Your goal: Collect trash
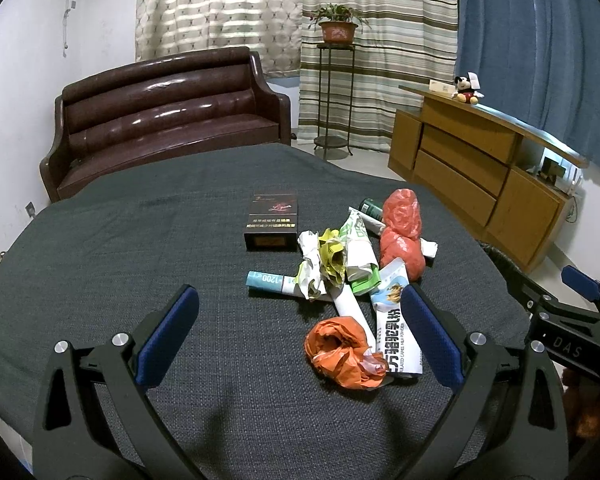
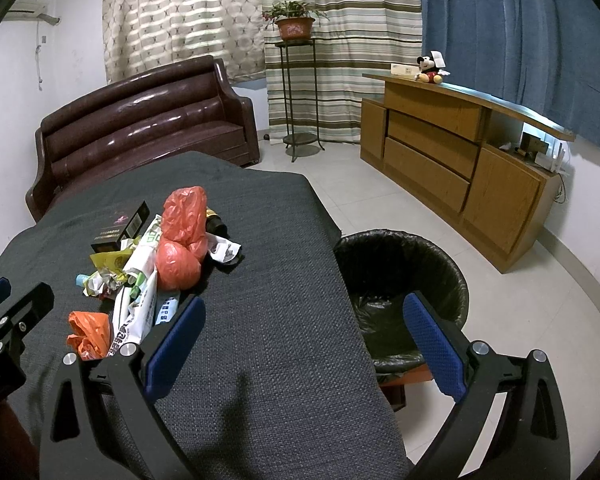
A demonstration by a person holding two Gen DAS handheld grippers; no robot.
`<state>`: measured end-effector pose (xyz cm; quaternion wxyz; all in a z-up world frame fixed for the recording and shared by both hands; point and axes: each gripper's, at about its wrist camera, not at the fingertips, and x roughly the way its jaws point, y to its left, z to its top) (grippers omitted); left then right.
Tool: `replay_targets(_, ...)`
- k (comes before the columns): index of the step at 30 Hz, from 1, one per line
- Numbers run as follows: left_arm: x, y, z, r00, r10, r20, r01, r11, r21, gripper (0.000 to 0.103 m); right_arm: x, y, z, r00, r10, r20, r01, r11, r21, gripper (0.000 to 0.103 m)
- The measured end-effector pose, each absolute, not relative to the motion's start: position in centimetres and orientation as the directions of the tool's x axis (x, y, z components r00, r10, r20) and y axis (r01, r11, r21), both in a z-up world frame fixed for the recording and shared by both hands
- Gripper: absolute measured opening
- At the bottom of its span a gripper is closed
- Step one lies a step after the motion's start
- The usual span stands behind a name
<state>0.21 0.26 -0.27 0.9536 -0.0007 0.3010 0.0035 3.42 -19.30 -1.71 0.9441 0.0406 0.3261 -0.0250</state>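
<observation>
You are in a home's living room: beyond your jaws stands a brown leather sofa (image 1: 168, 116), a potted plant (image 1: 337, 26) on a tall metal stand, patterned curtains (image 2: 188, 12), and to their right a wooden sideboard (image 2: 460, 160) bearing a plush toy (image 2: 430, 70).

sofa (image 1: 160, 120) | potted plant (image 1: 337, 24) | wooden cabinet (image 1: 480, 176) | plush toy (image 1: 466, 89)

I see a dark grey woven cloth (image 1: 140, 240) under the litter: a red bag (image 1: 402, 236) at two o'clock of the heap, an orange bag (image 1: 340, 352) at six, a dark brown box (image 1: 271, 220) at eleven. My pads (image 1: 168, 332) are blue on black frames. The bin liner (image 2: 400, 280) is black; curtains (image 1: 380, 40) are striped beige, olive and pale blue.
</observation>
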Motion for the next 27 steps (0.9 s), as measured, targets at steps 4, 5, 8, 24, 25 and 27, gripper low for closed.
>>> replay_targets(4,0.25,0.27,-0.29,0.818,0.006,-0.575,-0.007,1.000,0.000,0.098,3.43,-19.35,-1.74,0.786,-0.021,-0.617,0.073,0.996,0.060,0.096)
replay_targets(5,0.27,0.27,-0.31,0.818,0.006,-0.575,-0.007,1.000,0.001,0.098,3.44,-19.37,-1.75,0.786,-0.021,-0.618,0.073,0.995,0.060,0.096)
replay_targets(8,0.32,0.29,-0.34,0.818,0.005,-0.575,-0.007,1.000,0.000,0.098,3.44,-19.39,-1.76,0.786,-0.021,-0.618,0.073,0.996,0.059,0.096)
replay_targets(24,0.52,0.34,-0.54,0.816,0.003,-0.578,-0.005,1.000,-0.001,0.098,3.56,-19.55,-1.75,0.785,-0.021,-0.620,0.073,0.996,0.059,0.096)
replay_targets(25,0.52,0.34,-0.53,0.816,0.004,-0.578,-0.006,1.000,-0.002,0.098,3.55,-19.56,-1.74,0.784,-0.021,-0.620,0.073,0.996,0.059,0.096)
replay_targets(27,0.54,0.34,-0.53,0.816,0.004,-0.578,-0.005,1.000,-0.001,0.098,3.53,-19.57,-1.74,0.785,-0.021,-0.619,0.073,0.996,0.058,0.096)
